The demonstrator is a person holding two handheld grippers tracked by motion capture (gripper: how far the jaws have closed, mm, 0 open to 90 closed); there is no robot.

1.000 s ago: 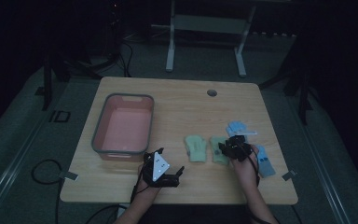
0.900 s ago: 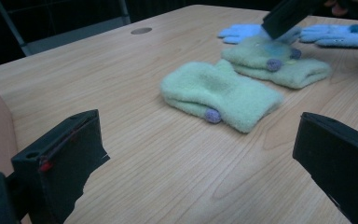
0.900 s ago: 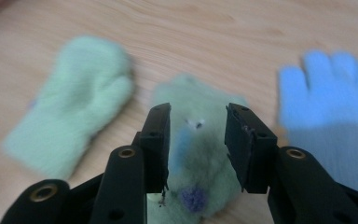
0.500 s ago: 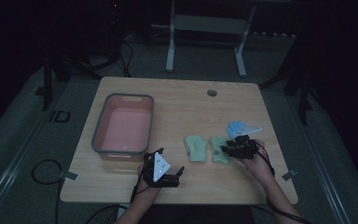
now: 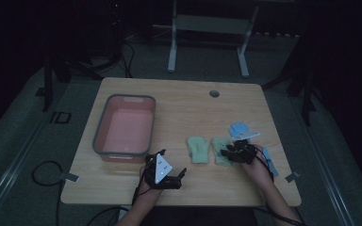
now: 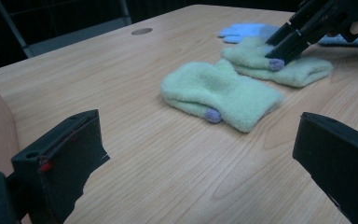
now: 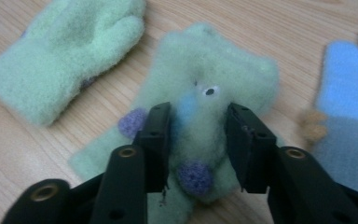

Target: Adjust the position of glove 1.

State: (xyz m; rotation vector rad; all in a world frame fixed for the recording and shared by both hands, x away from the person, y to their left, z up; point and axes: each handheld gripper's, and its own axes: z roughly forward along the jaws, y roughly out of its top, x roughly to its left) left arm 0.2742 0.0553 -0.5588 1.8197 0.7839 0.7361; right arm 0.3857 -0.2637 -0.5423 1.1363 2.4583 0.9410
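Pinching the nearer-right green mitten (image 7: 214, 116) was the step in hand. My right claw (image 7: 198, 140) sat low over it, jaws partly closed with a ridge of fleece bunched between them; I judged it gripping, though not yet squeezed flat. That mitten lay on the counter (image 5: 179, 101) toward its right front, just beside a second green mitten (image 5: 198, 149) on its left and a blue glove (image 5: 239, 128) close on its far side.

My left claw (image 6: 196, 158) rested near the counter's front edge, jaws wide apart and holding nothing, with the pink tub (image 5: 125, 129) just beyond it.

Handling notes: the mitten looked light, soft and floppy, with small purple dots on the fleece. It should sag and drape once lifted, and a shallow pinch of pile could slip free. I judged a deeper bite through the full thickness, near the middle or the cuff, would hold better. Nothing fragile here; the main risk was dragging the neighbouring blue glove along.
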